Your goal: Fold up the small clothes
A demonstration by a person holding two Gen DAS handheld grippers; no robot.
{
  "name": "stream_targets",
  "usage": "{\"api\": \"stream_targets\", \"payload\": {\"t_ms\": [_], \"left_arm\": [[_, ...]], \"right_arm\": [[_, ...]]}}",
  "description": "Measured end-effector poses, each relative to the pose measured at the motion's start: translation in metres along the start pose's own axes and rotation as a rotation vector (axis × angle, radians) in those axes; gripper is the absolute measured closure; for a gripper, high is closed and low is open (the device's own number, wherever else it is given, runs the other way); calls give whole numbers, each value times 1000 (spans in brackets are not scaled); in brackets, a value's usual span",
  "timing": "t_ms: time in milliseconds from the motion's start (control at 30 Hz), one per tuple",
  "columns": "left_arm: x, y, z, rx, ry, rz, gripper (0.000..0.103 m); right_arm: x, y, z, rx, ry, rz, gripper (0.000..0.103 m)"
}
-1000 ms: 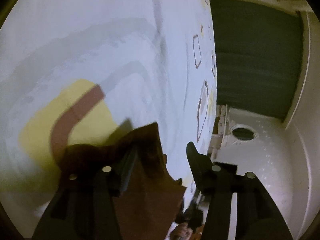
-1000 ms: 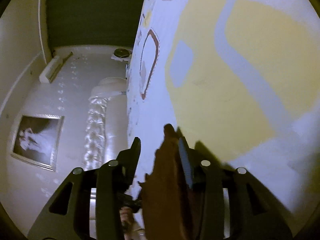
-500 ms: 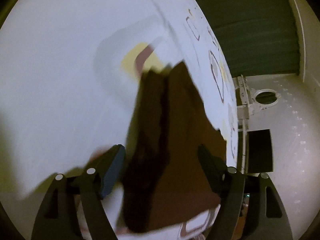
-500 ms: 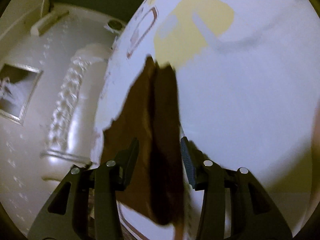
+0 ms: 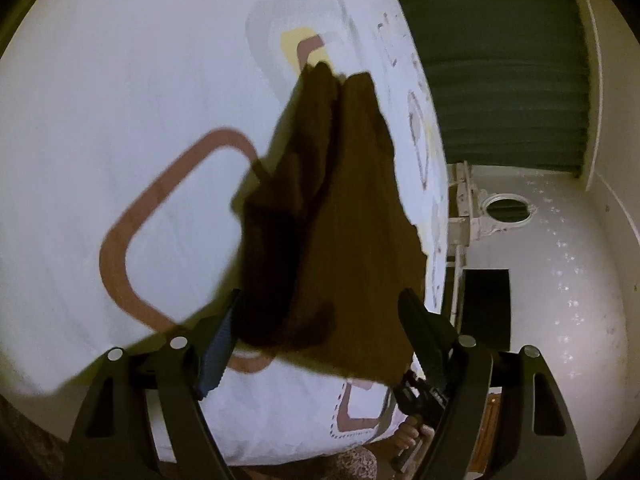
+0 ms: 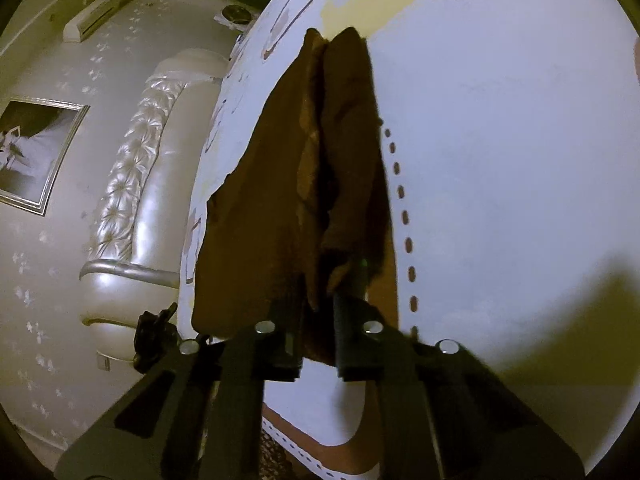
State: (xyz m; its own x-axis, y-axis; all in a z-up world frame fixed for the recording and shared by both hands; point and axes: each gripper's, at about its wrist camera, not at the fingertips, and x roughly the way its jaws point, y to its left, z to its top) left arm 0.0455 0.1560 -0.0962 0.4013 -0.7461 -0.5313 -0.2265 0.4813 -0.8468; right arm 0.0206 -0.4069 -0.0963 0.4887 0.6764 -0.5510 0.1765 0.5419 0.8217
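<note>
A small brown garment lies folded lengthwise on the white patterned bedsheet. My left gripper is open, its fingers on either side of the garment's near end, not gripping it. In the right wrist view the same brown garment stretches away from me. My right gripper has its jaws close together on the garment's near edge. The right gripper's tool and the hand holding it also show at the bottom of the left wrist view.
The bed edge runs along the right of the left wrist view, with a white floor and a dark green curtain beyond. In the right wrist view a tufted headboard and a framed picture are to the left.
Both grippers pulled back from the sheet, showing more of the garment. The left gripper let go of the cloth and opened wide. The right gripper closed on the garment's near edge.
</note>
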Motion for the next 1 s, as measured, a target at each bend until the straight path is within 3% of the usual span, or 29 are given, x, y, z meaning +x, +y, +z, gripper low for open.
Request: {"api": "stream_targets", "payload": {"t_ms": [67,133,267,400,500,567,633,733,800,1000], "left_arm": [[0,-2,1,2,-4,24,28],[0,-2,0,-3,-9,78,39],[1,3,-1,-3,-13,203,77],[-1,13,-2,-12,-23,184,82],[-1,13,-4,-4,-22,173,82],[-3,11,-5,17,-26,168,80],[-5,4,-7,36,-35,165,74],[-9,-7,-11,91,-66,161,55],[-9,-11,-11,131,-71,158,47],[-6,4,2,57,-38,-16,36]], "right_arm": [[-2,-1,-1,6,-6,-4,95],[-3,-1,-3,5,-11,-5,95],[-4,1,-3,-7,-22,-27,96],[-9,-11,-2,22,-36,-13,97],[-12,-16,-2,54,-32,22,96],[-21,-12,-2,32,-35,-21,93],[-32,-1,-2,-6,-53,-80,91],[-45,26,-1,-72,-90,-139,87],[-45,57,1,-142,-99,-158,75],[6,141,-1,-294,-6,-124,65]]}}
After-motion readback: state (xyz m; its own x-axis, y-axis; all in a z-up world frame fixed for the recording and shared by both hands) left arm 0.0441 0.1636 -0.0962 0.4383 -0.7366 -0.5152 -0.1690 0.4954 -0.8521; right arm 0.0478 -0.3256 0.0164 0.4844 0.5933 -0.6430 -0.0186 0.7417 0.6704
